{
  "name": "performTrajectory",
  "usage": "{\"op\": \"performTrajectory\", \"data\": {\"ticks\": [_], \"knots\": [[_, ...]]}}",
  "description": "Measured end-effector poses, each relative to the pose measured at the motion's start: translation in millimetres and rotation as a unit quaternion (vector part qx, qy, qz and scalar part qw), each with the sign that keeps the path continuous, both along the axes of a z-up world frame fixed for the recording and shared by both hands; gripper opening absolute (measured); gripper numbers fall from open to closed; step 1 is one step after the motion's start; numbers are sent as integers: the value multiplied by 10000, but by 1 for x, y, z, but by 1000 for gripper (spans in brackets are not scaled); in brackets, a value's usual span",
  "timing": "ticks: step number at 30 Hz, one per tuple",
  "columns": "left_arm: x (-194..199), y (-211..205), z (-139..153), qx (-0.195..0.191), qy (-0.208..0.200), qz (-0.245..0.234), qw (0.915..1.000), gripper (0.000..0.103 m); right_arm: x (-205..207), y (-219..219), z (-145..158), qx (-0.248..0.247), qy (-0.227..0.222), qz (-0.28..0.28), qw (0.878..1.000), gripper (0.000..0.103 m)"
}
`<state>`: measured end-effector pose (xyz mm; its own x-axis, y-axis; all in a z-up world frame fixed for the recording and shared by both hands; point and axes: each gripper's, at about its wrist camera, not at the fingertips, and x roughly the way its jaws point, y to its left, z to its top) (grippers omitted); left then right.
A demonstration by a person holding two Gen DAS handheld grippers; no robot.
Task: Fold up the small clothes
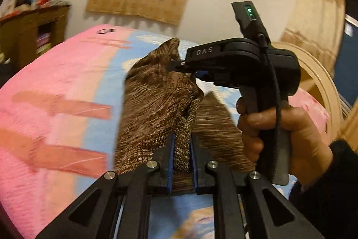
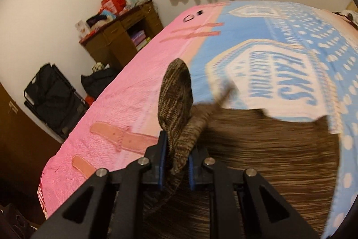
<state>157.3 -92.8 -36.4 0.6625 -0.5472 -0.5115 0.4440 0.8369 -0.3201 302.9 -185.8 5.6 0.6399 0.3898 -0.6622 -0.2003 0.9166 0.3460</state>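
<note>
Both tools pinch a brown knit garment lifted over the bed.

Left wrist view: the left tool (image 1: 181,156) is clamped on a thin fold of the knit garment (image 1: 154,104), with the right tool (image 1: 179,66) biting the far edge; so narrow a hold could slip. Right wrist view: the right tool (image 2: 175,160) grips a bunched edge, and only here the rest of the garment (image 2: 268,149) trails blurred over the bed (image 2: 134,104), where it might drag and bunch.

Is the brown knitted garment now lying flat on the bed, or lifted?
Partly lifted. Both the left gripper and the right gripper pinch the brown knitted garment edge, while its remainder rests on the bedspread.
</note>
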Motion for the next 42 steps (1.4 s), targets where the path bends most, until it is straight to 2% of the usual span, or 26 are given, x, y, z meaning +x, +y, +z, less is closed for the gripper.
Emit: {"op": "performTrajectory", "data": {"ticks": [4,9,12,15,17,19,21,23,25,28,29,30,32,34,38,40,41,42], "knots": [[-3,-47,-1,156,-53,-407,9990,12,-10,-54,0,92,-97,-161,9998,18],[-10,-101,-15,429,43,-864,9953,12,-22,-108,-14,155,-170,-317,9992,19],[-9,-121,-28,602,190,-1023,9928,12,-30,-124,-19,-17,-413,-229,9989,19],[-1,-128,-42,725,410,-1053,9909,12,-27,-131,-38,-203,-176,-222,9994,21],[3,-124,-48,723,541,-1025,9906,12,-24,-138,-51,-20,25,-256,9997,25],[6,-122,-49,727,563,-1011,9906,12,-22,-148,-58,427,115,-222,9988,32],[7,-121,-49,750,558,-996,9906,12,-19,-153,-58,737,92,-244,9969,49],[10,-122,-51,766,567,-981,9906,12,-13,-150,-56,782,81,-191,9967,60],[12,-123,-51,750,574,-983,9907,12,-5,-147,-54,694,123,-126,9974,63],[18,-128,-52,726,586,-1027,9903,12,4,-151,-56,780,183,-161,9967,63],[17,-130,-52,750,608,-1062,9896,12,5,-153,-59,765,215,-207,9966,59],[18,-132,-51,780,591,-1078,9893,12,6,-154,-60,699,215,-246,9970,41],[18,-137,-47,787,539,-1169,9886,12,8,-155,-60,494,180,-289,9982,17],[14,-143,-41,745,402,-1292,9880,12,2,-155,-49,313,-76,-323,9990,16],[8,-158,-38,855,184,-1489,9850,12,-27,-149,-10,-336,-1227,-187,9917,16],[13,-167,-49,960,395,-1543,9825,12,-28,-150,-10,-592,-1304,-239,9894,17],[16,-167,-53,959,521,-1550,9819,12,-24,-153,-17,-678,-1171,-262,9905,20],[16,-166,-55,955,560,-1555,9816,12,-16,-158,-30,-709,-881,-257,9933,29]]}}
